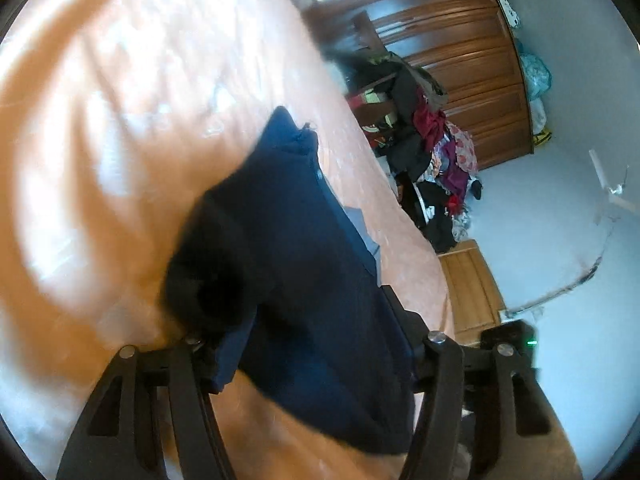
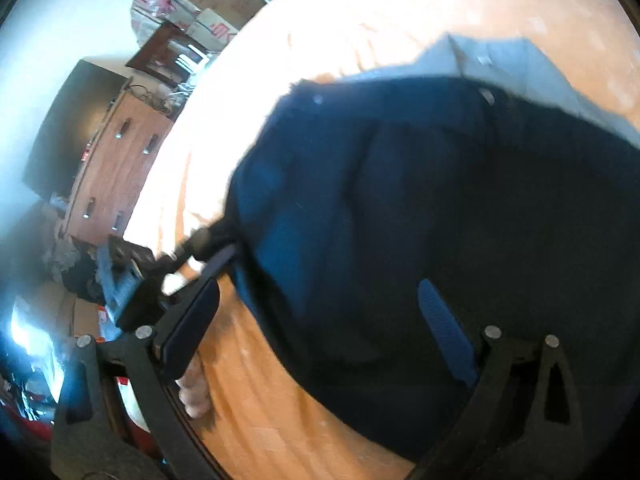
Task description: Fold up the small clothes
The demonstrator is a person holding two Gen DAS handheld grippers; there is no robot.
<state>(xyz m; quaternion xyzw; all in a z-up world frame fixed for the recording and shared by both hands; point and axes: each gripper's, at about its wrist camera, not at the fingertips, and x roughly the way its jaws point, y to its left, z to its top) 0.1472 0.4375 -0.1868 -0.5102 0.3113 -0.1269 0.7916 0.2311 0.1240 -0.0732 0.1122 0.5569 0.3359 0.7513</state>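
Observation:
A navy garment lies bunched on the orange bedspread, partly over a pale grey-blue cloth. My left gripper has its fingers apart, and the navy fabric lies between them and hides the tips. In the right wrist view the same navy garment fills the middle, with the pale cloth beyond it. My right gripper is wide open, and its blue pads rest at the garment's near edge. A hand holding the other gripper shows at lower left.
A pile of mixed clothes lies beside the bed in front of a wooden wardrobe. On the other side stand a wooden dresser, a dark screen and cardboard boxes. The bed edge runs close to the garment.

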